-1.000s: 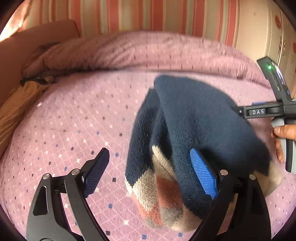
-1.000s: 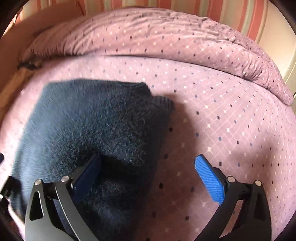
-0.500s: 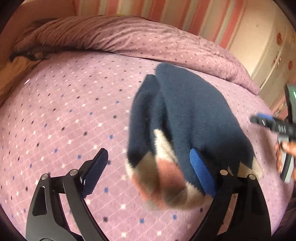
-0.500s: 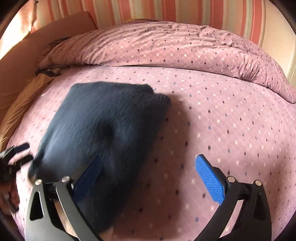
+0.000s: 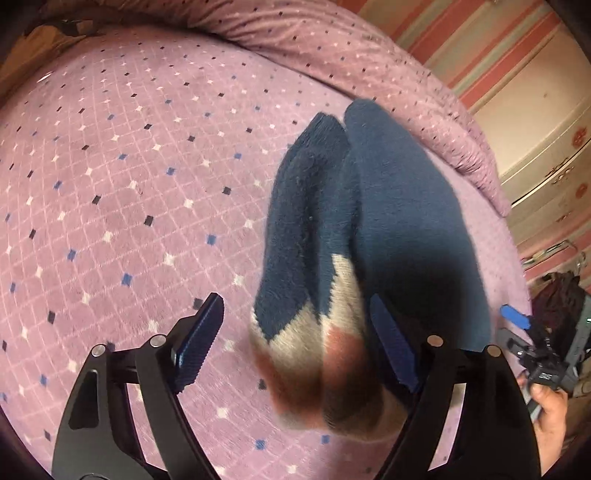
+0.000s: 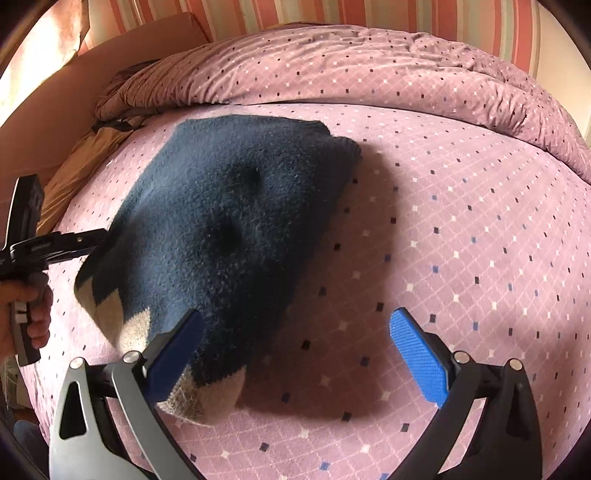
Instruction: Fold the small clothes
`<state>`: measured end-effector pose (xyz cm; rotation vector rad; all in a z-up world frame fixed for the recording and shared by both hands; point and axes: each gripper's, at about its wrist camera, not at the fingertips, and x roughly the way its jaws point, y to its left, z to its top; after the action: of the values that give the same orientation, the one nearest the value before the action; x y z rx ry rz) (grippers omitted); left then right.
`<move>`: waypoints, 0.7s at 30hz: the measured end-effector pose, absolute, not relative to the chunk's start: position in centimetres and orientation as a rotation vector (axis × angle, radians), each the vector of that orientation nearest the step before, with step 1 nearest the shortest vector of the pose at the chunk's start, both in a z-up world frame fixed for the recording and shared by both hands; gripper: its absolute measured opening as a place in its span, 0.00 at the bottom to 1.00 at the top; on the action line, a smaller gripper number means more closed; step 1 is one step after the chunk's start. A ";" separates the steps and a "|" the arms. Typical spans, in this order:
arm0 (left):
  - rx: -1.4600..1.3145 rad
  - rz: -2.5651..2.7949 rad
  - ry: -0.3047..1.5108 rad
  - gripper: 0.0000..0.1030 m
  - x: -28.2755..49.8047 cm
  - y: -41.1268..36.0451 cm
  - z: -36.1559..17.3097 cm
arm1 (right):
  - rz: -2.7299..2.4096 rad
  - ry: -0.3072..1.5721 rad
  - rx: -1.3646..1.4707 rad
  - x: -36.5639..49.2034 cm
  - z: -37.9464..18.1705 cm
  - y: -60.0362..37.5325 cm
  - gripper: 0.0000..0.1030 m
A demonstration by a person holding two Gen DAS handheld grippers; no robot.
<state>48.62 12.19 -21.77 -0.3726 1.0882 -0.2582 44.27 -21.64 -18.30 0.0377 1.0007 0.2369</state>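
The navy sweater (image 6: pixel 229 229) lies folded into a thick bundle on the pink bedspread (image 6: pixel 461 229), its cream-and-rust patterned hem turned toward both cameras; from the left wrist view the bundle shows as two rounded navy folds side by side, and the patterned end bulges between the fingers of the left gripper (image 5: pixel 295 343); those jaws have just been closing a little, yet they stand spread, the left pad (image 5: pixel 201 339) apart from the knit over bare bedspread, the right pad tucked against the fold on that side, so nothing is pinched; whether that right pad actually presses the wool I cannot tell; over on the other side, the right gripper (image 6: pixel 299 350) is wide apart too, its left finger (image 6: pixel 173 354) just at the near corner of the sweater, where a cream triangle of hem pokes out beneath it, its bright blue right pad over plain bedspread, well apart from the garment; a hand (image 6: pixel 31 314) grips the left tool's handle at the left edge of the right wrist view, the tool's black bar reaching in to the sweater's edge; behind it all the rumpled duvet (image 6: pixel 369 66) is heaped along the far side of the bed, striped wallpaper (image 6: pixel 258 14) above it.
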 end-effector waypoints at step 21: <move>-0.051 -0.285 1.042 0.47 48.6 7.2 -20.9 | 0.389 1.164 0.541 47.4 -23.7 -22.2 0.98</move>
<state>48.61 7.22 -20.88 -0.0513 1.0423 -0.2848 47.42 -22.21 -23.67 0.5411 1.1643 0.3895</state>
